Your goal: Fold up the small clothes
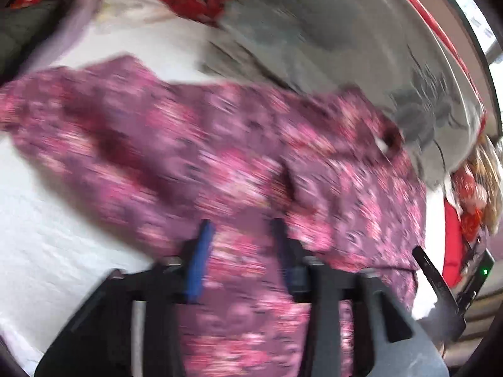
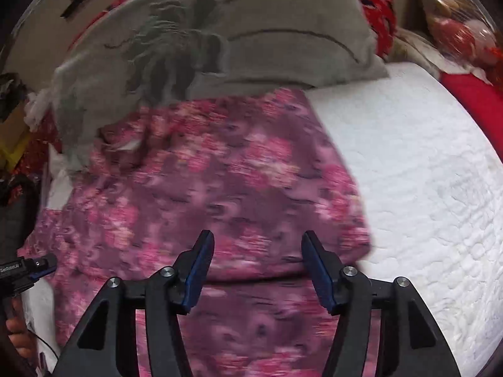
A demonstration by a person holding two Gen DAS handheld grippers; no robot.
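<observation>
Black fingers with blue pads fill the foreground in both views. Left gripper hangs over the pink floral garment, jaws apart, cloth showing between them; whether the pads touch fabric is lost in blur. Right gripper likewise parted wide, nothing clamped, above the same garment. Garment lies spread on the white quilted bed cover, its far end against a grey printed blanket; red patterned cloth beyond.

Judgement: fold barely begun. Best to drop each gripper onto a near hem corner, pinch one layer only, lift together and carry evenly toward the far edge, keeping the grey blanket out of the fold.
</observation>
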